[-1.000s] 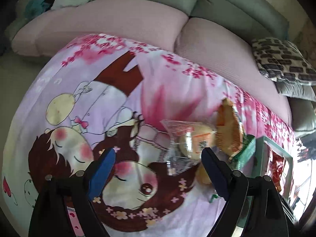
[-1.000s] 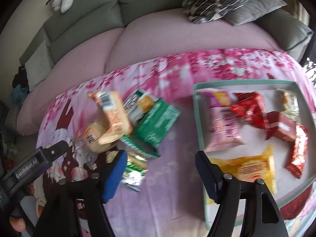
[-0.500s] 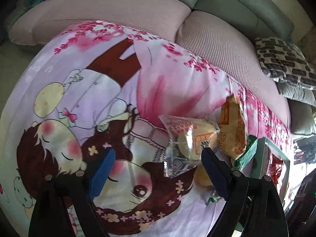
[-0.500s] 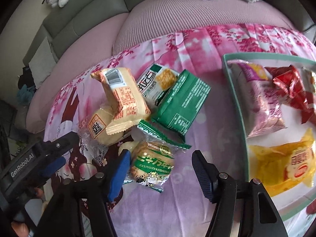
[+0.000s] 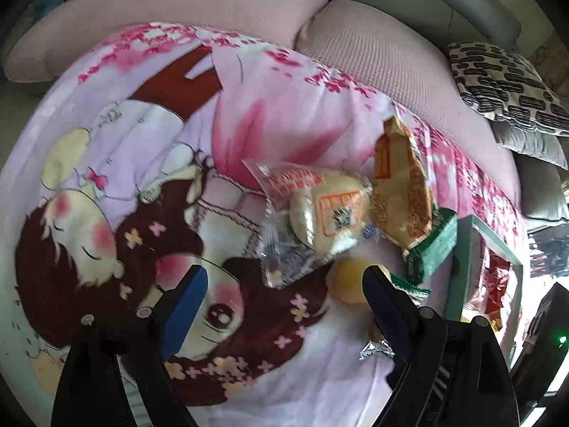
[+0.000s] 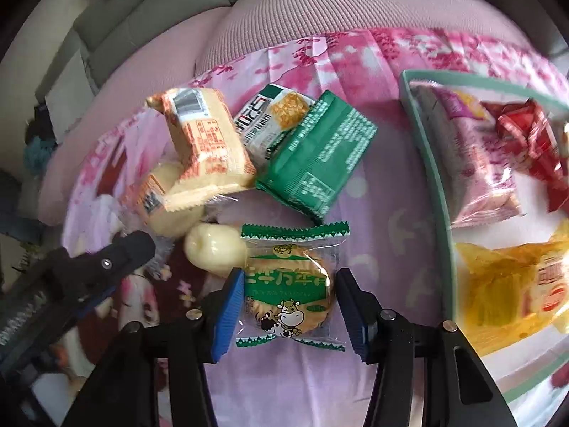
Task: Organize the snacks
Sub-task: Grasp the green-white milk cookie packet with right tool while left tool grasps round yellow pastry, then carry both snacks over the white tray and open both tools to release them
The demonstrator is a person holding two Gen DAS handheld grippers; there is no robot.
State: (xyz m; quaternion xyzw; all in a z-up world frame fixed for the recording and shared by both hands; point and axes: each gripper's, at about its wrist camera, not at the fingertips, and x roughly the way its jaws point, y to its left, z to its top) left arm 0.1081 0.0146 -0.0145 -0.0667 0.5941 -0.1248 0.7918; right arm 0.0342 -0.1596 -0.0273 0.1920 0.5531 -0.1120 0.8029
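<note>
Snacks first: your right gripper (image 6: 290, 300) straddles the green-trimmed cow cracker pack (image 6: 290, 284), jaws open and holding nothing. Close squarely across the round cracker, gently, then carry it to the tray (image 6: 441, 192). Your left gripper (image 5: 281, 288) hangs wide open and empty beside the pile.

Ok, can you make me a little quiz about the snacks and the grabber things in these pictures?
1. True or false: the right gripper is squeezed shut on the cow cookie packet.
2. Which snack lies in the tray? A) the green packet B) the yellow packet C) the orange-and-white packet
3. Fill in: the left gripper holds ____.

Key:
1. False. Its fingers sit either side of the packet, open.
2. B. The green and orange-and-white packets lie in the pile on the pink cloth.
3. Nothing. It is open above the cloth.
</note>
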